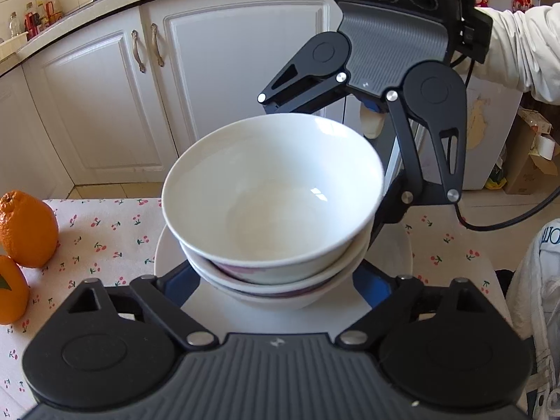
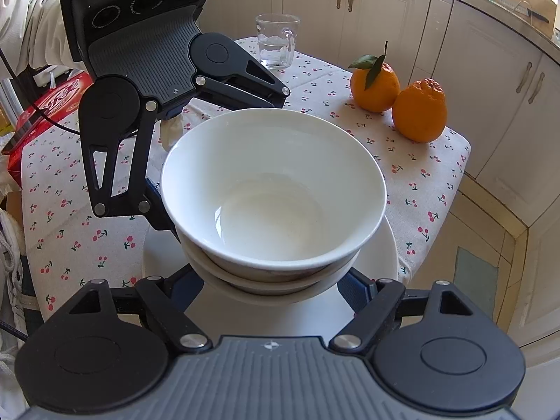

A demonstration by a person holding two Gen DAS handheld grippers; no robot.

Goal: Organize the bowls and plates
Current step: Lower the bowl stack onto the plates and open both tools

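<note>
On the plate [image 1: 392, 269]: two stacked bowls [image 1: 273, 189].
Left gripper [image 1: 276, 280]: jaws spread, flanking the stack.
Right gripper [image 2: 273, 280]: likewise spread, opposite side.

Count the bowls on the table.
2 seen for certain, nested: the top bowl sits inside a lower bowl, both on the white plate. A pink-rimmed edge between them hints at a third, mostly hidden.

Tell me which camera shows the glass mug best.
The right wrist view: the glass mug stands in full sight on the cherry-print tablecloth, beyond the stacked bowls, handle to the right. The left wrist view does not show it at all.
</note>
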